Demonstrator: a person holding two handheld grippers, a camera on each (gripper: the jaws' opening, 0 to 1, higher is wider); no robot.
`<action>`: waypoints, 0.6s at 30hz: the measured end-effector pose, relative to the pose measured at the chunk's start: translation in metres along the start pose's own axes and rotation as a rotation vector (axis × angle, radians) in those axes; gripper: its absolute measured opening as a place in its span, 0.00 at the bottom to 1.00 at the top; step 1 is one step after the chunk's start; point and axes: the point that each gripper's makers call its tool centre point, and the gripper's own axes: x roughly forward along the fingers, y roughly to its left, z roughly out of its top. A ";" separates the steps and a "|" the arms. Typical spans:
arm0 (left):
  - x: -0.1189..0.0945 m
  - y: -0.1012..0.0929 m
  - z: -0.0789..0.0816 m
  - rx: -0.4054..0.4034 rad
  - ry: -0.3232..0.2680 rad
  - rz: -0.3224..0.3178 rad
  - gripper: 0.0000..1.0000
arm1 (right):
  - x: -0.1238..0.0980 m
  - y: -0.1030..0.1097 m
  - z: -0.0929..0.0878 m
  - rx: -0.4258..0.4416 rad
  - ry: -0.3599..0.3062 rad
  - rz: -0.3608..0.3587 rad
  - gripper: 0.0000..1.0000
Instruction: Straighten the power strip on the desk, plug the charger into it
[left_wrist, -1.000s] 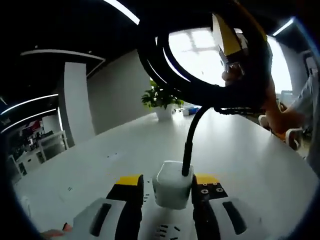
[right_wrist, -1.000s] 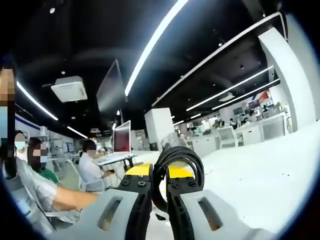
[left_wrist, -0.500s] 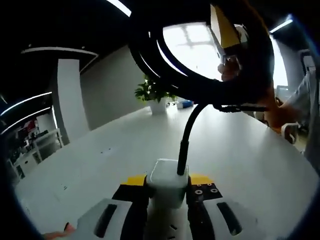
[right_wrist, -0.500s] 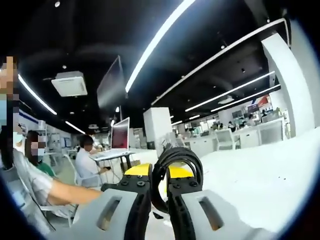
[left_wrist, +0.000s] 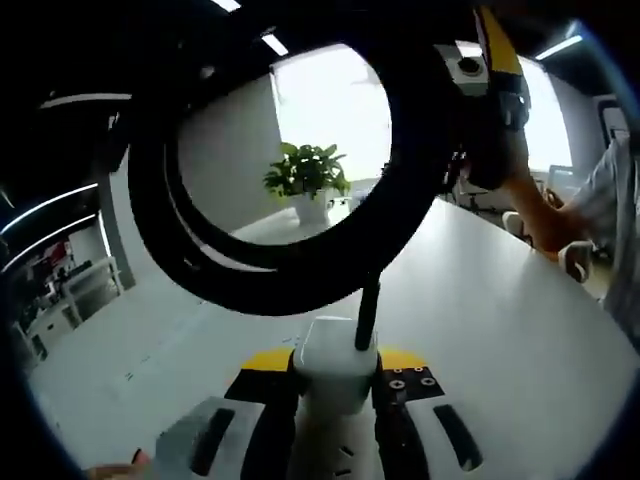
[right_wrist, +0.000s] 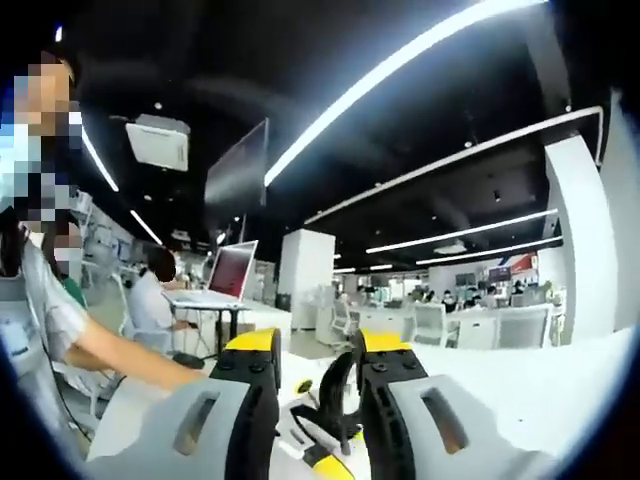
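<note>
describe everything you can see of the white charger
The white charger is a small, rounded block of matte plastic, standing upright between the jaws of the left gripper, which press its two sides. A black cable leaves its top through a stiff sleeve, rises and sweeps into a wide coiled loop above it; the right gripper is at that loop's upper right. Below the charger lies the white power strip on the desk. Whether its prongs are seated cannot be told.
</note>
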 end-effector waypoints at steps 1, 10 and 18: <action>0.001 0.002 0.001 -0.033 -0.012 0.001 0.27 | -0.001 -0.002 -0.005 -0.005 0.017 0.003 0.41; 0.001 -0.001 -0.001 -0.010 -0.012 -0.011 0.27 | -0.005 -0.006 -0.101 -0.077 0.319 0.118 0.51; 0.001 -0.001 -0.001 -0.003 -0.015 -0.012 0.27 | 0.007 -0.013 -0.122 -0.113 0.373 0.163 0.52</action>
